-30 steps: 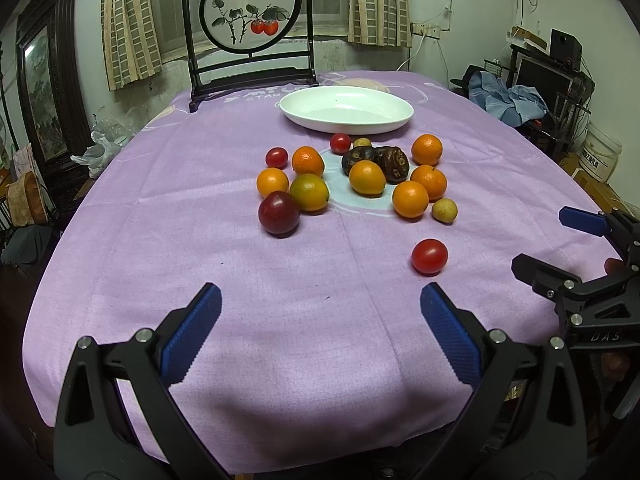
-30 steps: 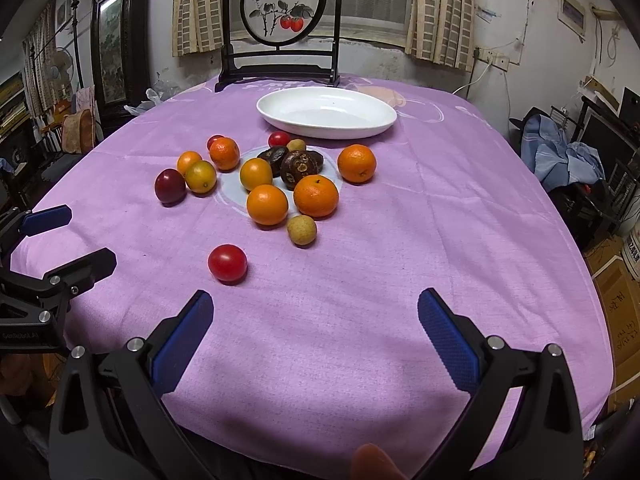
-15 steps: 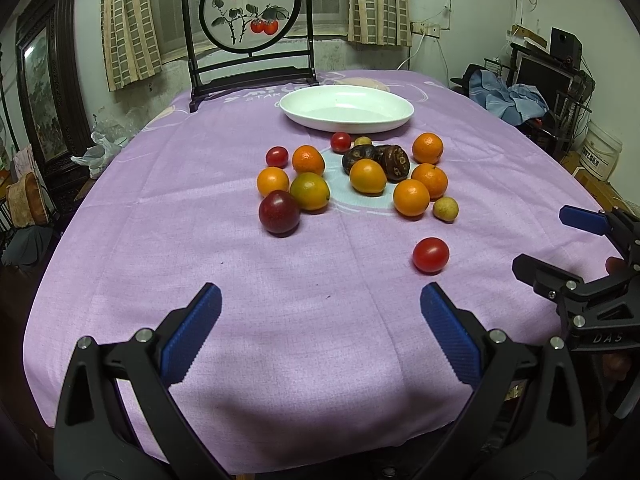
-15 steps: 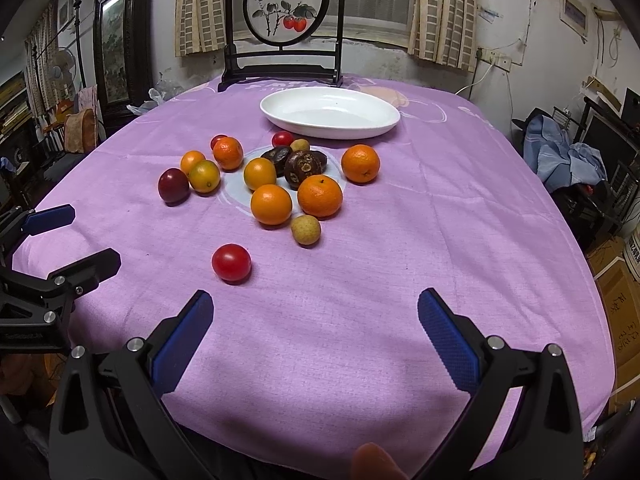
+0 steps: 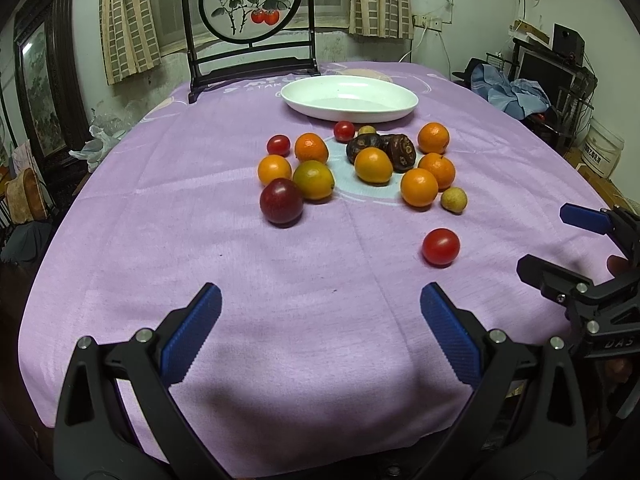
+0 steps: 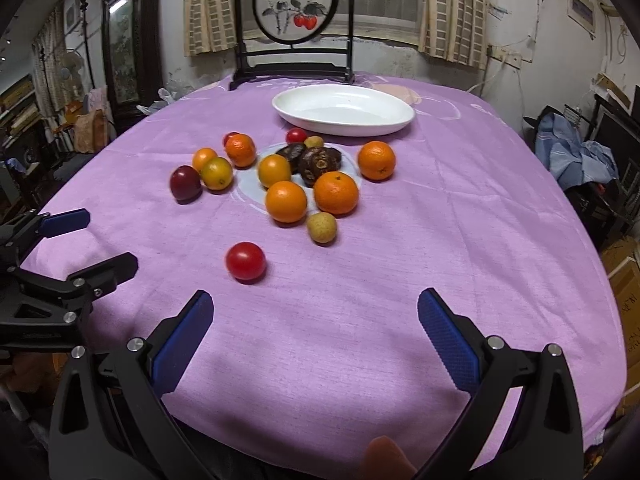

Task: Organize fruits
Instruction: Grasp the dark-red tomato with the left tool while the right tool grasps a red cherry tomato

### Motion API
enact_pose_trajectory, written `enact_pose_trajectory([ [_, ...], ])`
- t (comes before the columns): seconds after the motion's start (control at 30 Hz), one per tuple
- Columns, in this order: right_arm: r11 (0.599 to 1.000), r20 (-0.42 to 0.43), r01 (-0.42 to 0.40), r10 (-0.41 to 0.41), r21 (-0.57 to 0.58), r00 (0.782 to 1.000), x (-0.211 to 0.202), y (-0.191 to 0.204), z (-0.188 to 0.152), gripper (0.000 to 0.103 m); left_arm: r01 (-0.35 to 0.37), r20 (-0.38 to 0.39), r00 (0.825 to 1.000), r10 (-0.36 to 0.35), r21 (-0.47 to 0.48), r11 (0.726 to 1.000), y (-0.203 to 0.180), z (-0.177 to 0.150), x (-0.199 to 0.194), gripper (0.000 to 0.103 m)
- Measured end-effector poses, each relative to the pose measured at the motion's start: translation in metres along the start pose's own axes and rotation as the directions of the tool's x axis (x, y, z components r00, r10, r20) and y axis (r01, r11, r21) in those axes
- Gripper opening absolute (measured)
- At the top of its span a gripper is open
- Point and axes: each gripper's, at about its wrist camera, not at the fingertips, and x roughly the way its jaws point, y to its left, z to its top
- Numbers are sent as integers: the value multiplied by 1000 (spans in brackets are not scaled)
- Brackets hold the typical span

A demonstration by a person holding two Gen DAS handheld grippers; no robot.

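Purple cloth (image 5: 240, 280) covered the table, where the fruits (image 6: 286, 201) lay clustered just before an empty white dish (image 6: 344, 110); one red tomato (image 6: 245, 261) sat apart, nearer the right gripper (image 6: 316, 338). Both it and the left gripper (image 5: 320, 328) hovered with jaws wide apart, holding nothing.

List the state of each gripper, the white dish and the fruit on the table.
left gripper: open, holding nothing, low over the near cloth.
right gripper: open, holding nothing.
white dish: upright, no fruit in it.
lone red tomato: loose on the cloth, apart from the pile.
dark plum: on the cloth, against a yellow-green citrus.
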Motion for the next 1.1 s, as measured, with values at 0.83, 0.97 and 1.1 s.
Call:
enact_pose_trajectory([
  [0.83,980,-113,-177,167,-86,979,72,33,17,32,86,-40,995,-91,-115,990,72,29,50,100],
  [0.97,977,-104,-206,200,-51,974,69,24,16,32,120,-65,990,-122,-31,992,58,49,72,87],
  [1.1,973,-92,-227,223,-33,970,64,14,19,32,139,-111,985,-133,40,990,48,61,94,70],
])
